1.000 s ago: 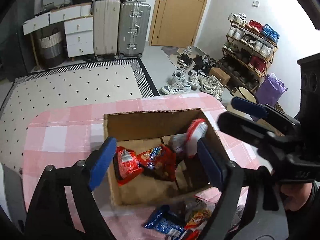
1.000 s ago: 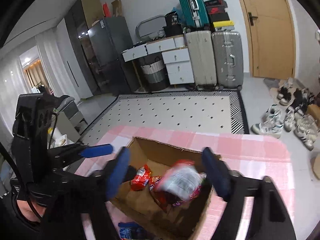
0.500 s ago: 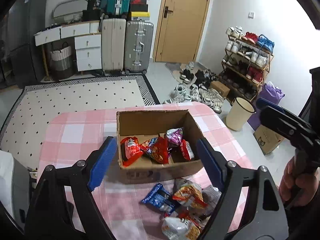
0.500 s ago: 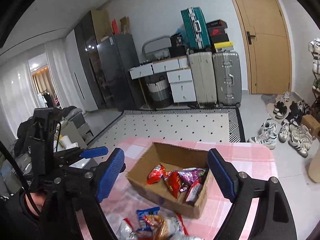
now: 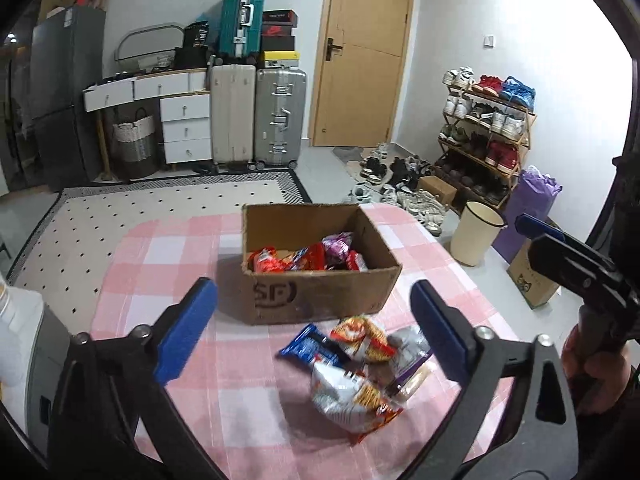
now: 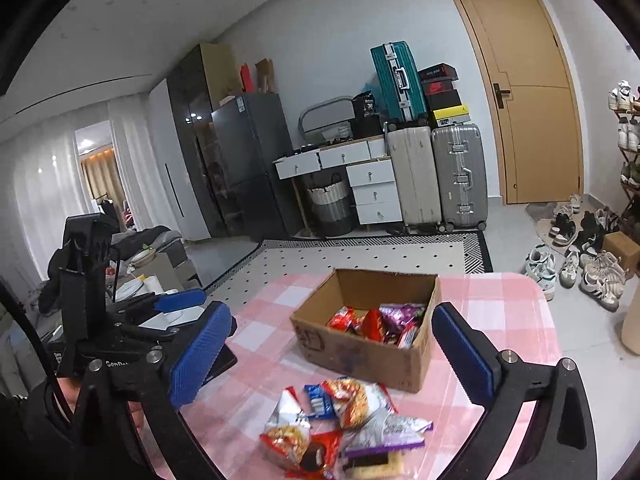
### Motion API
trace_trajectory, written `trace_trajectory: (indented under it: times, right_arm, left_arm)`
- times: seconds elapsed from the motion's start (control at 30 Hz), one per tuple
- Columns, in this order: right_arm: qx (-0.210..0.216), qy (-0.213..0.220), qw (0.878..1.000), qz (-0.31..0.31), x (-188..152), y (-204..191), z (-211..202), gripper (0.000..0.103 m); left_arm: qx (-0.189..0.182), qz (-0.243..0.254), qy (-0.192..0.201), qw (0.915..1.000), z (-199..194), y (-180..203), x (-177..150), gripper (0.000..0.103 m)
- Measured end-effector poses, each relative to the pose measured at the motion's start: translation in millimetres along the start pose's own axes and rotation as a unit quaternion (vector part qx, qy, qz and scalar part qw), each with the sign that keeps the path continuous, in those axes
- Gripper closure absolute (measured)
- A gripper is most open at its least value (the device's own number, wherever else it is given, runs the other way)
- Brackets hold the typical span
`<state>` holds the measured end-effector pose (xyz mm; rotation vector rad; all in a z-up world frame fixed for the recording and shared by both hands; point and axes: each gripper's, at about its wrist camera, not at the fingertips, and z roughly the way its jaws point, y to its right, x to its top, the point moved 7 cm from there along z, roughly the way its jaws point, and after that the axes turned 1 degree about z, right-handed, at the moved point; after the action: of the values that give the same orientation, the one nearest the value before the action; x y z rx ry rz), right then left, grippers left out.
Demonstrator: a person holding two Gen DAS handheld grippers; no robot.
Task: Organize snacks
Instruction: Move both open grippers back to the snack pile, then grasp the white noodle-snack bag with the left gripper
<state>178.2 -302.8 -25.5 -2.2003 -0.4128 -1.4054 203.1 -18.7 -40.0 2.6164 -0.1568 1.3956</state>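
An open cardboard box (image 5: 324,294) (image 6: 360,354) stands on the pink checked table (image 5: 160,264) and holds several red and purple snack packs (image 5: 308,258) (image 6: 376,322). A loose pile of snack packs (image 5: 360,364) (image 6: 344,420) lies on the table in front of the box. My left gripper (image 5: 316,328) is open and empty, above the pile. My right gripper (image 6: 332,354) is open and empty, above the pile's near side. The right gripper also shows at the right edge of the left wrist view (image 5: 568,260).
A cream bin (image 5: 474,238) and a purple bag (image 5: 528,208) stand on the floor right of the table. Shoes and a shoe rack (image 5: 484,132) are beyond. Suitcases (image 5: 280,116) and drawers line the far wall. A patterned rug (image 5: 152,208) lies behind the table.
A snack pack dropped from above the box into it. Both grippers have pulled back and up from the box, so the loose pile now shows below them.
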Motion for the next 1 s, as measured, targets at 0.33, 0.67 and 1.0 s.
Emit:
trace_trajectory:
  times: [0.33, 0.67, 1.0]
  right_arm:
    - [-0.018, 0.007, 1.0, -0.004, -59.5, -24.7, -30.9, 0.0]
    - [-0.049, -0.016, 0.999, 0.002, -126.3, -22.0, -33.7, 0.0]
    - [-0.054, -0.039, 0.997, 0.038, -143.9, 0.7, -13.7, 0.0]
  left_arm:
    - [-0.019, -0.026, -0.031, 0.999, -2.5, -3.2, -59.7, 0.001]
    - [-0.044, -0.048, -0.098, 0.9931, 36.0, 4.8, -131.1, 0.001]
    - [-0.05, -0.057, -0.135, 0.988, 77.8, 21.0, -138.7, 0.001]
